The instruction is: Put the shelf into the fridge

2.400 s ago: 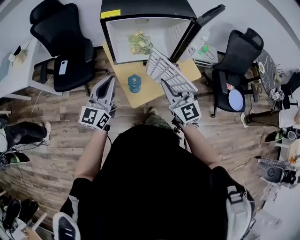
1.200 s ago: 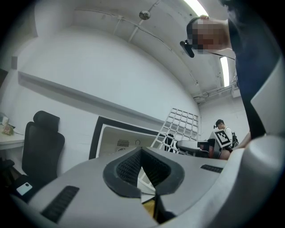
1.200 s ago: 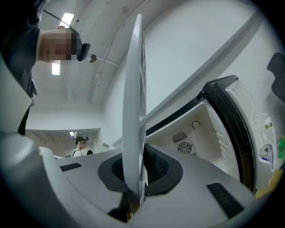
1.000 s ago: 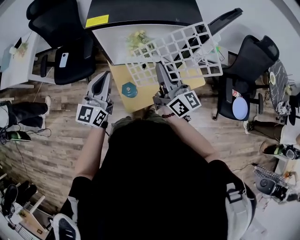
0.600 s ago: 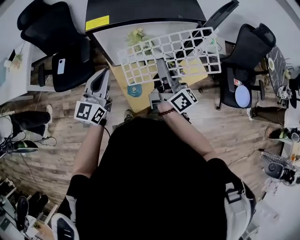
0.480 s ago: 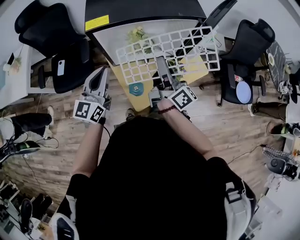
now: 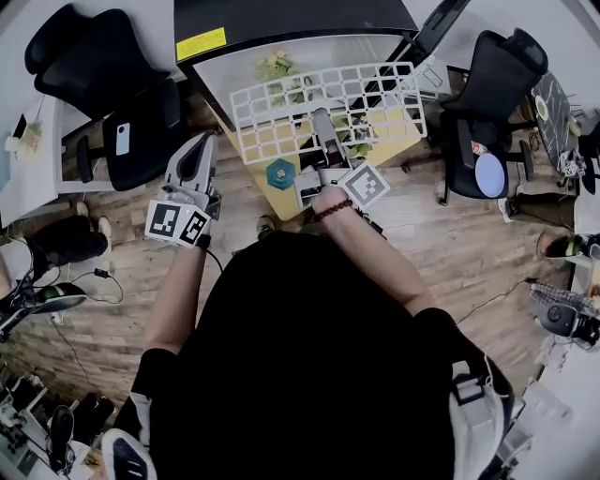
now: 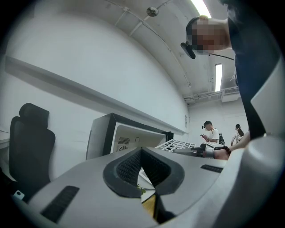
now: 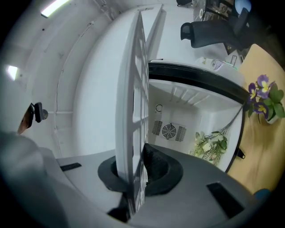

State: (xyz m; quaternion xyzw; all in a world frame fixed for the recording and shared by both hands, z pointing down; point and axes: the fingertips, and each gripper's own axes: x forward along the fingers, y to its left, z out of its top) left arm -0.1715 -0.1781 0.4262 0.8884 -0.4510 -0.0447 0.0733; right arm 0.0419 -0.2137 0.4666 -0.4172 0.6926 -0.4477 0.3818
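Gripping the shelf (image 9: pixel 133 111) by its near edge, the right tool (image 9: pixel 136 167) holds it before the open fridge (image 7: pixel 281 23); left tool (image 8: pixel 141 151) closed, empty, off to the side.

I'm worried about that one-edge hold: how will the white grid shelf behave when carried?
Probably stiff: the shelf looks flat though the right gripper clamps only one edge. Likely light, being open grid. Held at its edge, it may twist.
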